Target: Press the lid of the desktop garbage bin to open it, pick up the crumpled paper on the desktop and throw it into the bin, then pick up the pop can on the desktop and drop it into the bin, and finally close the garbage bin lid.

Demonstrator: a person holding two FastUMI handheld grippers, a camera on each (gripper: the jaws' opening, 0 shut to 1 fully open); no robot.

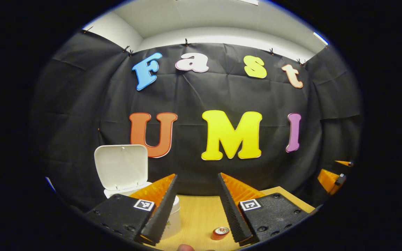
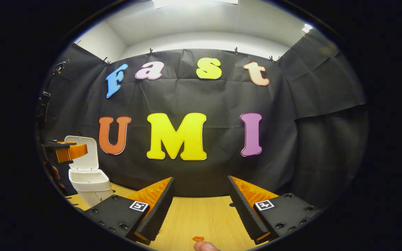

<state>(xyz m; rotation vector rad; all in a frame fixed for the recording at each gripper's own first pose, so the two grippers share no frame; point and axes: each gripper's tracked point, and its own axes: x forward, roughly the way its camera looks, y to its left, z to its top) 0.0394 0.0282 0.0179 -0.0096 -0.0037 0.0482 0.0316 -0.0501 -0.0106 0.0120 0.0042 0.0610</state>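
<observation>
The white desktop bin (image 1: 176,218) stands on the wooden table (image 1: 201,212) at the left, its lid (image 1: 121,166) raised upright. My left gripper (image 1: 197,176) is open and empty, held above the table, and its left finger hides much of the bin body. A red pop can (image 1: 220,233) with a silver top sits on the table by the inner edge of the right finger. In the right gripper view the bin (image 2: 90,183) stands far left with its lid (image 2: 86,157) up, and the left gripper (image 2: 69,152) hovers in front of that lid. My right gripper (image 2: 201,178) is open and empty.
The black cloth wall closes the booth behind the table. The right gripper (image 1: 332,177) shows at the right edge of the left gripper view. A small orange scrap (image 2: 197,238) lies on the table (image 2: 201,216) near a person's fingertip (image 2: 205,246).
</observation>
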